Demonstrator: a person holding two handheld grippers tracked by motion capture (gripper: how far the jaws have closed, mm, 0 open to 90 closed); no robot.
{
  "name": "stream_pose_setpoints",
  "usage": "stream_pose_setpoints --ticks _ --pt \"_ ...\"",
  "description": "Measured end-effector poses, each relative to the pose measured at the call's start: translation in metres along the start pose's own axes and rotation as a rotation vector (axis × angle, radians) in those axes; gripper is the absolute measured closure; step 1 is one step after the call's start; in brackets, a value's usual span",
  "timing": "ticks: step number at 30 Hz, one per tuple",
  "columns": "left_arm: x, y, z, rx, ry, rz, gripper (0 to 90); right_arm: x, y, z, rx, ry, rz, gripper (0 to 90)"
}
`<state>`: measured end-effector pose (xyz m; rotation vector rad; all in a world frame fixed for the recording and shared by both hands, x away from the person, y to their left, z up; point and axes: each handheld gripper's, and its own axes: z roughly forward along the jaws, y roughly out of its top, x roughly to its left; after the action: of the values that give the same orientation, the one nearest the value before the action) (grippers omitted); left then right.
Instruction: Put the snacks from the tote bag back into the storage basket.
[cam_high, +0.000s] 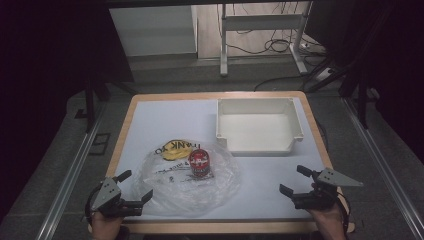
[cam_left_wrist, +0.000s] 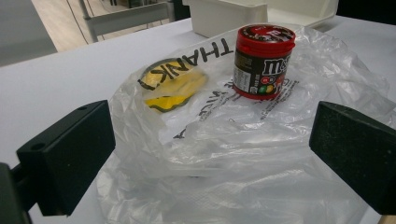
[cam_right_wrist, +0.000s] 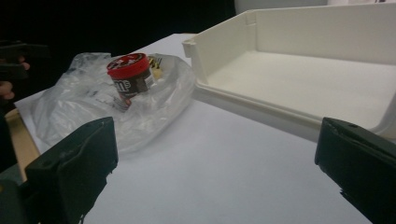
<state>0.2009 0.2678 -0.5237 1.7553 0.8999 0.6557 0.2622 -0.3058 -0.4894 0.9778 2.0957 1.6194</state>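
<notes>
A crumpled clear plastic bag (cam_high: 187, 182) (cam_left_wrist: 224, 154) (cam_right_wrist: 93, 109) with black lettering and a yellow print lies on the white table top. A small dark candy tub with a red lid (cam_high: 200, 163) (cam_left_wrist: 262, 60) (cam_right_wrist: 130, 79) stands upright on the bag. My left gripper (cam_high: 134, 186) (cam_left_wrist: 210, 154) is open at the bag's near left edge, its jaws wide apart and nothing between them. Over at the near right corner, my right gripper (cam_high: 295, 180) (cam_right_wrist: 210, 168) is open too, above bare table and apart from the bag.
An empty white tray (cam_high: 260, 145) (cam_right_wrist: 299, 79) sits at the table's far right. The wooden table edge (cam_high: 225, 227) runs along the front. Beyond the table are a metal frame's legs (cam_high: 223, 45) and floor cables (cam_high: 280, 47).
</notes>
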Motion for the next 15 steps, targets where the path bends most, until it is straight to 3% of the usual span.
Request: stream_pose_setpoints --ticks 9,15 --pt "-0.0013 0.0002 -0.0003 -0.011 -0.006 0.006 0.2 -0.0001 0.0011 -0.0019 0.013 -0.042 -0.089 0.0" --pt "-0.0028 0.0002 -0.0001 -0.008 -0.002 0.018 0.2 -0.0004 0.0009 -0.0007 0.031 -0.049 -0.107 0.0"
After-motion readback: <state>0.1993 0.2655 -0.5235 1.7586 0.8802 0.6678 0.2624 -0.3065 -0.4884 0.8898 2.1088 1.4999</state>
